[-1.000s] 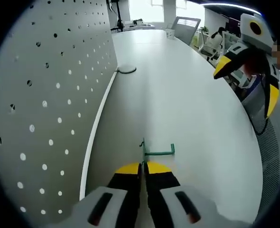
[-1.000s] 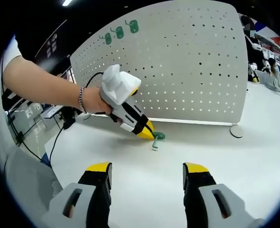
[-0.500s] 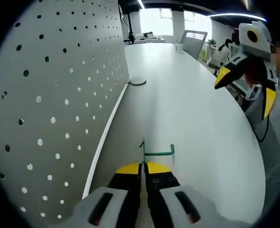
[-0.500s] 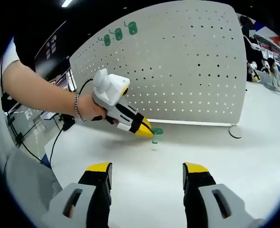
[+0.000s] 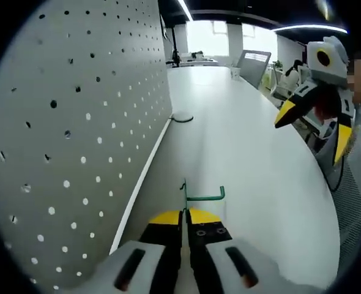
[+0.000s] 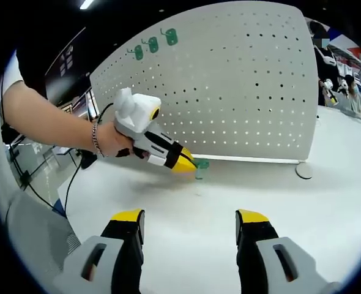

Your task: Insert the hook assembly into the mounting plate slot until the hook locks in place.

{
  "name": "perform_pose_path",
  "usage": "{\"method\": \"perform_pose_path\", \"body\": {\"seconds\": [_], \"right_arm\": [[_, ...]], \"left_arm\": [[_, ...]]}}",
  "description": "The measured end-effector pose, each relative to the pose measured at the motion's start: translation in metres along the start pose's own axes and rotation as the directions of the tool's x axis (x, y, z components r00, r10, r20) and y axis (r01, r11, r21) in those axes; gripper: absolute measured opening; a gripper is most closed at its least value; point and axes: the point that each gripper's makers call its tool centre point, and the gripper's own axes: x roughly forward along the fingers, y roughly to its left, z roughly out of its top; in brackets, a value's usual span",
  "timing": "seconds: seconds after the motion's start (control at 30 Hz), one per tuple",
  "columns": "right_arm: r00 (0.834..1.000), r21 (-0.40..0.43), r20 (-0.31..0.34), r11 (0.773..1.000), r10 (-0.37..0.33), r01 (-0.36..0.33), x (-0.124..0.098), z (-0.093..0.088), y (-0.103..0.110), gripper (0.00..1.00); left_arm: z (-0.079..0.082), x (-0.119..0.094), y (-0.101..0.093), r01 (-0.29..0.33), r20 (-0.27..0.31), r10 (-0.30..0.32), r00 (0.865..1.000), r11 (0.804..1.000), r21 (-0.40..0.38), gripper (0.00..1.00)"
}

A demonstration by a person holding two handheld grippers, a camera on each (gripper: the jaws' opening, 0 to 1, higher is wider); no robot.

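A green wire hook [image 5: 197,196] sticks out from the tips of my left gripper [image 5: 185,214], which is shut on it above the white table. The white pegboard mounting plate [image 5: 76,122] stands upright close on the left of that view. In the right gripper view the left gripper [image 6: 189,164] holds the green hook [image 6: 200,166] lifted off the table, just in front of the pegboard [image 6: 241,86]. My right gripper [image 6: 189,223] stands open and holds nothing, well back from the board. The right gripper [image 5: 312,104] hangs at the right of the left gripper view.
Three green hooks [image 6: 153,43] hang near the pegboard's top left corner. A round foot [image 6: 303,169] carries the board's right end, with another foot [image 5: 182,117] further along the white table [image 5: 248,159]. Office chairs and desks stand beyond.
My left gripper has lifted the green hook off the table and brought it nearer the pegboard. The right gripper has stayed where it was, open.
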Motion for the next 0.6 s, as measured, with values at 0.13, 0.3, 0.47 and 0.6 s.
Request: {"method": "perform_pose_path", "body": {"seconds": [0.13, 0.3, 0.47, 0.6], "right_arm": [[1.000, 0.000, 0.001, 1.000, 0.000, 0.000, 0.000, 0.001, 0.000, 0.58], [1.000, 0.001, 0.006, 1.000, 0.000, 0.000, -0.001, 0.002, 0.000, 0.58], [1.000, 0.003, 0.008, 1.000, 0.003, -0.003, -0.001, 0.002, 0.001, 0.58], [1.000, 0.002, 0.010, 1.000, 0.004, -0.004, -0.001, 0.003, 0.002, 0.58]], "left_arm": [[0.005, -0.005, 0.002, -0.015, 0.020, 0.015, 1.000, 1.000, -0.006, 0.02], [0.009, -0.009, -0.001, -0.007, 0.037, 0.007, 0.999, 1.000, -0.003, 0.02], [0.013, -0.014, -0.002, -0.015, 0.059, 0.015, 0.998, 1.000, 0.002, 0.02], [0.015, -0.018, -0.002, -0.021, 0.078, 0.021, 0.997, 1.000, -0.009, 0.02]]}}
